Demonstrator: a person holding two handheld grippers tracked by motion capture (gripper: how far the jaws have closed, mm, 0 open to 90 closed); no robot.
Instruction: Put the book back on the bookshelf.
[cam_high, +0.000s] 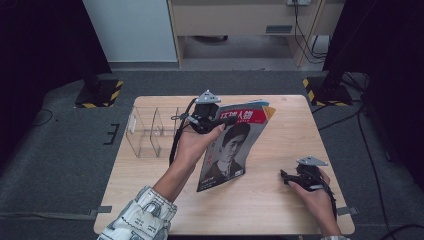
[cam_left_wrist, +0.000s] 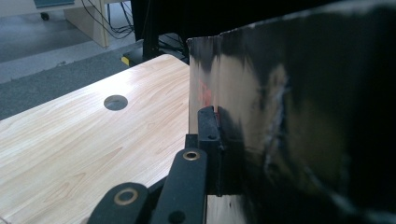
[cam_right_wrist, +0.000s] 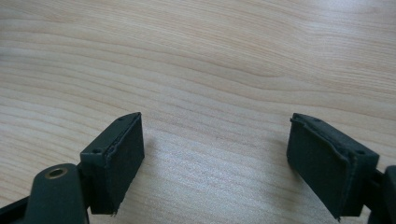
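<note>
At the table's left stands a clear acrylic organizer (cam_high: 150, 131), its open compartments holding nothing that can be made out, just beside the person's raised left hand. The left gripper (cam_high: 209, 118) is clamped on the top corner of a magazine (cam_high: 231, 147), its jaws pressed together on the glossy cover; in the left gripper view the near pad sits flat against the dark, reflective page (cam_left_wrist: 299, 116), with the pale wooden table (cam_left_wrist: 84, 140) and a round cable hole (cam_left_wrist: 116, 102) behind it. The magazine hangs tilted from that grip, portrait cover facing up and toward the camera, its lower edge near or on the tabletop at the middle of the table. A patterned sleeve (cam_high: 142, 217) shows at the bottom edge. To the right, well apart from the magazine, the right gripper (cam_high: 289, 178) rests low over the wood in the person's right hand, jaws spread wide with nothing between them; the right gripper view shows its two black pads (cam_right_wrist: 119, 158) far apart above bare wood grain. Beyond the table, yellow-and-black striped stand bases (cam_high: 102, 94) sit on grey carpet.
</note>
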